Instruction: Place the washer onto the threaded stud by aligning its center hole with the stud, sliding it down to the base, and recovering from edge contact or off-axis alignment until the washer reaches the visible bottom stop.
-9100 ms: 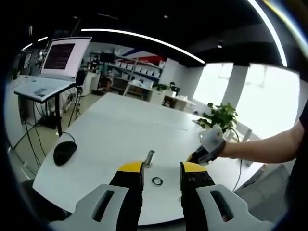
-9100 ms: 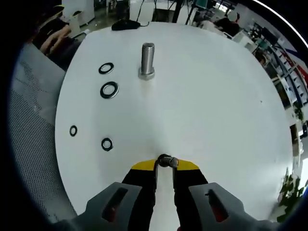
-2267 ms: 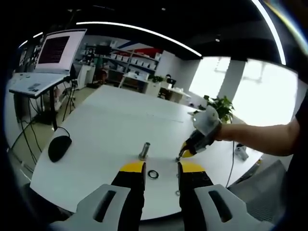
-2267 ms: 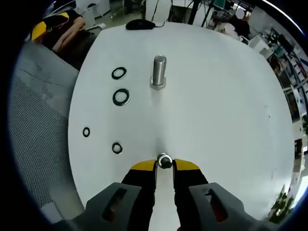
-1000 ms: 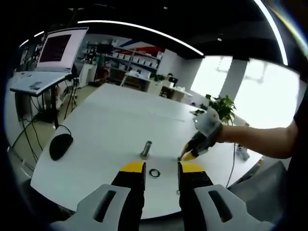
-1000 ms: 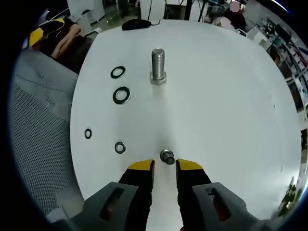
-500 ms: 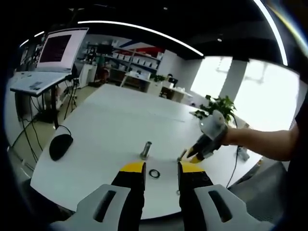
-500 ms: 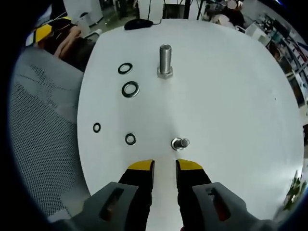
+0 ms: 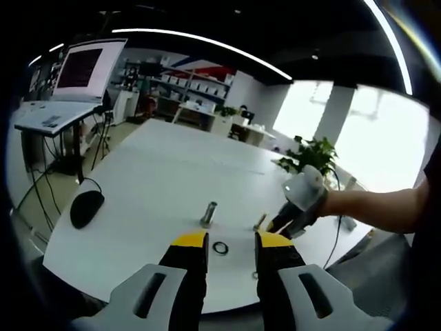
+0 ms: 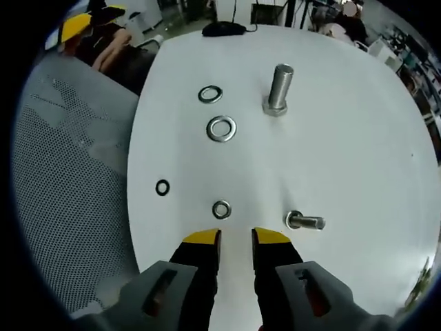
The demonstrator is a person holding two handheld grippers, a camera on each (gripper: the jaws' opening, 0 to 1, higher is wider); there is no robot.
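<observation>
In the right gripper view we count four washers on the white counter. The nearest small washer lies flat just ahead of our right gripper, a little beyond its left yellow finger. A smaller dark washer sits farther out to the left, near the counter's edge. Ahead of these lie the large washer and, beyond it, another washer. None of them is on a stud.

The upright threaded stud stands on its hex base well ahead of the right fingers and to their right, with the large washer near its left side but apart from it. A smaller bolt lies on its side just ahead and right of the right finger, touching neither finger. The right gripper's fingers stand narrowly apart with nothing between them, low over the counter.

In the left gripper view, our left gripper also has its yellow-tipped fingers parted a little and empty. One washer lies on the counter in the gap just beyond them, and the stud stands upright a little farther on. The right gripper, held by a gloved hand, comes in from the right beside the small bolt.

Farther out are a black mouse to the left, a laptop on a stand, and a potted plant behind the hand. Grey mesh fabric shows left of the counter in the right gripper view.
</observation>
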